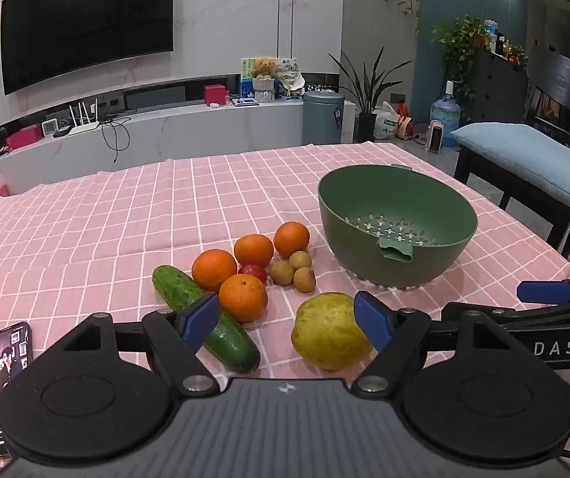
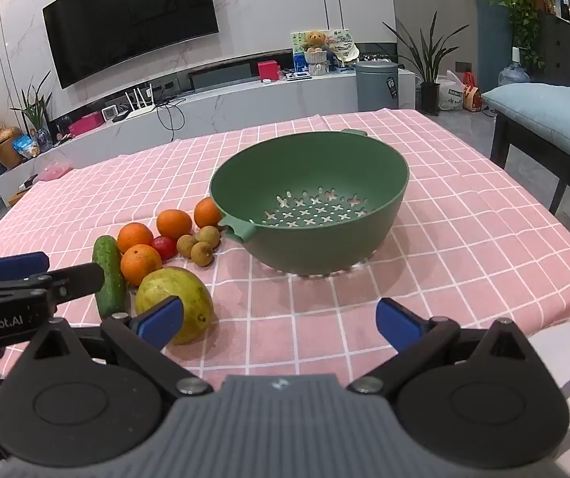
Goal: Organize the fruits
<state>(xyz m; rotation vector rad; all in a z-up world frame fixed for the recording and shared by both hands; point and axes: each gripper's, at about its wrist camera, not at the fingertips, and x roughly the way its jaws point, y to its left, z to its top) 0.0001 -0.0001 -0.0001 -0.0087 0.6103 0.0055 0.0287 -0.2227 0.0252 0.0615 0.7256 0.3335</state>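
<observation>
A green strainer bowl stands empty on the pink checked cloth. Left of it lies a heap of fruit: several oranges, a red tomato, three small brown longans, a cucumber and a yellow-green guava. My left gripper hovers open just short of the heap, one pad in front of the cucumber, the other by the guava. My right gripper is open above bare cloth, in front of the bowl, nothing between its pads.
A phone lies on the cloth at the near left. A dark bench with a blue cushion stands to the right of the table. Behind the table runs a low white TV shelf with small items.
</observation>
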